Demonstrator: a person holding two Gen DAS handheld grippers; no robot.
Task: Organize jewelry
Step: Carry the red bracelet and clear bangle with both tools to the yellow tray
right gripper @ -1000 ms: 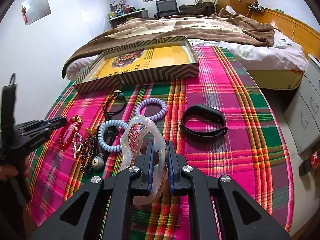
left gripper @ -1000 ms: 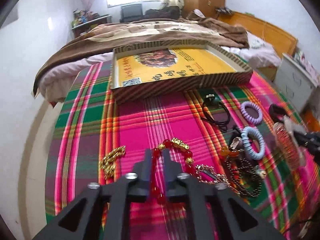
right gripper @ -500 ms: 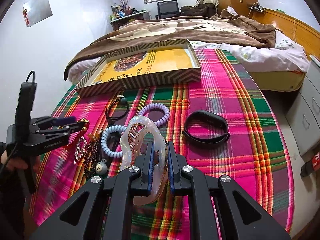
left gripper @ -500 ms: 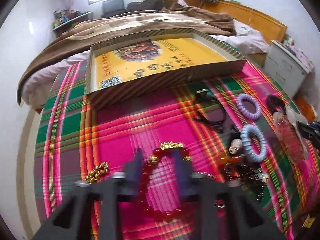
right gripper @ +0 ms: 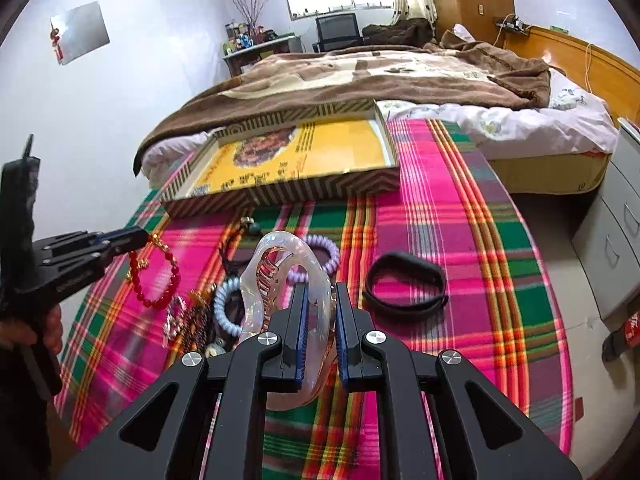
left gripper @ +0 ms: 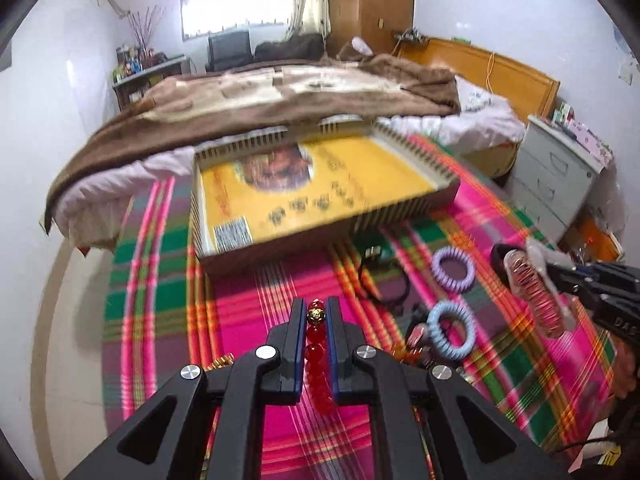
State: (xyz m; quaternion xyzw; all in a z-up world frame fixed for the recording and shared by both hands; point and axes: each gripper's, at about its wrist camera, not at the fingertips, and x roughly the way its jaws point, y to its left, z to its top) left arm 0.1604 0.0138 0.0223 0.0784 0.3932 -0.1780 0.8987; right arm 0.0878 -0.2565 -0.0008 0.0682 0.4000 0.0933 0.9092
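Note:
My left gripper [left gripper: 315,312] is shut on a red bead bracelet [left gripper: 316,354] with gold charms and holds it lifted above the plaid cloth; in the right wrist view the bracelet [right gripper: 158,276] hangs from that gripper [right gripper: 140,237]. My right gripper [right gripper: 319,300] is shut on a clear pink hair claw clip [right gripper: 280,276], also seen in the left wrist view [left gripper: 534,292]. A shallow striped box with a yellow floor [left gripper: 320,196] lies at the far end of the cloth [right gripper: 304,160].
On the cloth lie a purple coil hair tie [left gripper: 454,269], a blue coil hair tie [left gripper: 451,330], a black cord [left gripper: 384,280], a black band [right gripper: 406,286], a dark bead necklace [right gripper: 196,322] and a gold chain [left gripper: 220,361]. A bed lies behind, a grey drawer unit [left gripper: 556,176] at right.
My left gripper has closed on the red bead bracelet and lifted it off the cloth toward the box. My right gripper still holds the claw clip and has risen slightly.

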